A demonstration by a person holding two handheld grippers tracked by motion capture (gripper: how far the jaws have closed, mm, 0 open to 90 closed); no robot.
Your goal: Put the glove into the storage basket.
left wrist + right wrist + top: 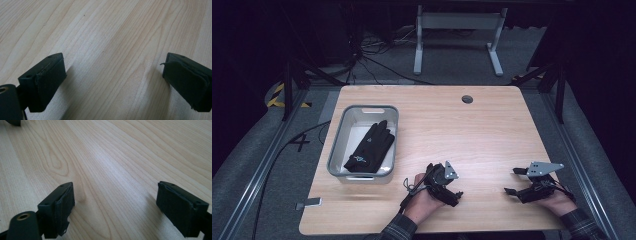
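Observation:
A black glove (pixel 370 147) lies inside a grey plastic bin (pixel 340 145) on the left part of the wooden table (pixel 462 130). My left gripper (pixel 455 197) rests low near the table's front edge, right of the bin, held in a hand. Its jaws stand wide apart over bare wood, its pads (pixel 46 83) holding nothing. My right gripper (pixel 512 181) sits near the front right, jaws pointing left and spread wide. Its pads (pixel 61 212) are empty above the wood grain.
A round cable hole (pixel 467 99) is set in the table's far edge. A small grey tag (pixel 309 203) lies at the front left corner. Behind the table stand a white desk frame (pixel 457 35) and loose cables on the floor (pixel 377 55).

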